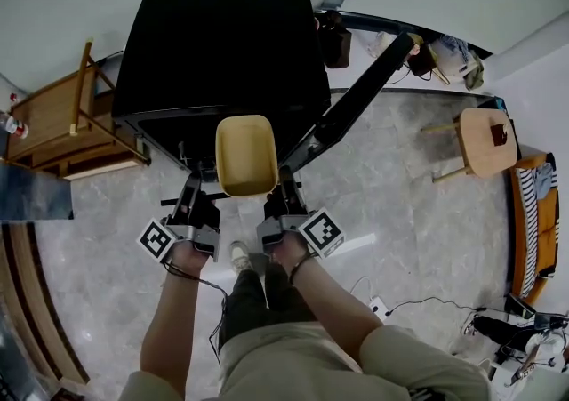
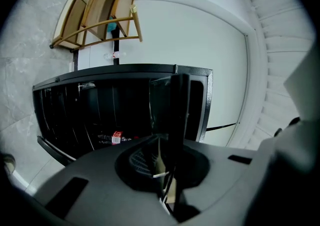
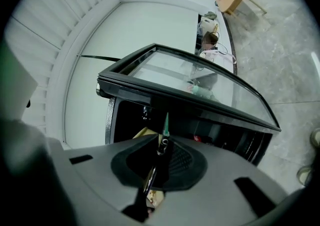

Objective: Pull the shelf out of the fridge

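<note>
marble floor [image 1: 400,186]; left hand-held gripper [image 1: 203,179] and right hand-held gripper [image 1: 284,181] clamp the tan shelf [image 1: 246,155] by the fridge [image 1: 222,44].

Both forearms forward, left gripper [image 1: 194,184] and right gripper [image 1: 286,184] level, jaws pinched shut

Head view: the shelf [image 1: 246,155] covers the tips of the left claw [image 1: 197,193] and right claw [image 1: 283,195]. The fridge [image 2: 100,115] interior is too dark to read, and a red-labelled item [image 2: 116,137] in there is too small to name. Both gripper views catch only a sliver of shelf.
</note>
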`<state>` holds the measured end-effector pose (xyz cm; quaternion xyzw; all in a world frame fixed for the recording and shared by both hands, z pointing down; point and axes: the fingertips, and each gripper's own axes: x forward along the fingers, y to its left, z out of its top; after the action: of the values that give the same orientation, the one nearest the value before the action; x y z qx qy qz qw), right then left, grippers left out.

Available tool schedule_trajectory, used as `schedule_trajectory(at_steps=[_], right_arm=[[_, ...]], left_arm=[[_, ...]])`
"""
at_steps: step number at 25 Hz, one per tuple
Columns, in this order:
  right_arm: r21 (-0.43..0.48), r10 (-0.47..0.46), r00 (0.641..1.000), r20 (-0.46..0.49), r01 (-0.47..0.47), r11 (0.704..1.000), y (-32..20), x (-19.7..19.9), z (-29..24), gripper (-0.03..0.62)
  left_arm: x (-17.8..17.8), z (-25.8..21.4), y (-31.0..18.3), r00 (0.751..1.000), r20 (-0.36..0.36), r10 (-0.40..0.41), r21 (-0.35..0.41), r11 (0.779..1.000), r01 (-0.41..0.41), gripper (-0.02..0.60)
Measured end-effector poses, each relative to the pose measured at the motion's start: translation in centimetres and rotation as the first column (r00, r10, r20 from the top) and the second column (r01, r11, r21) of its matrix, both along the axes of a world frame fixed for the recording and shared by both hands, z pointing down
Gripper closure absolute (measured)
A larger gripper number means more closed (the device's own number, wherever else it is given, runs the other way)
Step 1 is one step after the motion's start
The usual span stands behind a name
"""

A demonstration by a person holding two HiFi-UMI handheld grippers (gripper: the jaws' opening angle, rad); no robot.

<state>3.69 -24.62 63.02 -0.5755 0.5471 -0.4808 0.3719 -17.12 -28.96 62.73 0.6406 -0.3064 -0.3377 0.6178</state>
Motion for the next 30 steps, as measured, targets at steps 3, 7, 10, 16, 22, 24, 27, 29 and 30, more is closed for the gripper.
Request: schedule_trajectory(at_steps=[3, 7, 10, 16, 22, 24, 27, 29, 30], right_arm=[[0.002, -0.024, 1.0, -0.011, 0.024, 1.0, 1.1, 0.2, -0.9, 0.574], [0.011, -0.051, 0.999, -0.012, 0.052, 0.999, 2.6, 0.2, -2.1, 0.574], [0.011, -0.064, 0.998, 0.013, 0.063, 0.998, 3.5, 0.0, -3.4, 0.574], [0.001, -0.109, 0.994, 0.03, 0.109, 0.994, 4.7, -0.7, -5.9, 0.577], [0.029, -0.18, 0.982, 0.053, 0.179, 0.983, 5.5, -3.1, -9.0, 0.577], [0.032, -0.196, 0.979, 0.062, 0.194, 0.98, 5.9, -3.9, -9.8, 0.579], [0.048, -0.228, 0.971, 0.07, 0.225, 0.973, 5.9, -5.0, -10.9, 0.579], [0.053, -0.257, 0.964, 0.071, 0.253, 0.966, 5.7, -5.7, -11.7, 0.579], [0.046, -0.27, 0.96, 0.072, 0.267, 0.962, 5.6, -6.2, -12.0, 0.579]], left_arm=[[0.1, -0.7, 1.6, 1.0, -0.008, -0.005, -0.003, 1.0, 0.005, 0.563], [0.1, -1.9, 3.8, 1.0, -0.008, -0.009, -0.01, 1.0, 0.009, 0.563], [-0.1, -3.4, 5.1, 1.0, -0.016, -0.02, -0.009, 1.0, 0.02, 0.563], [-0.8, -5.8, 7.3, 0.998, -0.012, -0.056, -0.018, 0.998, 0.055, 0.563], [-3.2, -8.5, 9.4, 0.997, 0.012, -0.082, -0.004, 0.997, 0.082, 0.563], [-4.1, -9.5, 10.1, 0.995, 0.026, -0.098, 0.0, 0.995, 0.098, 0.563], [-5.3, -10.9, 10.8, 0.991, 0.035, -0.13, 0.015, 0.991, 0.13, 0.563], [-6.1, -11.9, 11.2, 0.988, 0.037, -0.151, 0.022, 0.988, 0.15, 0.563], [-6.5, -12.4, 11.3, 0.986, 0.036, -0.162, 0.025, 0.987, 0.162, 0.563]])
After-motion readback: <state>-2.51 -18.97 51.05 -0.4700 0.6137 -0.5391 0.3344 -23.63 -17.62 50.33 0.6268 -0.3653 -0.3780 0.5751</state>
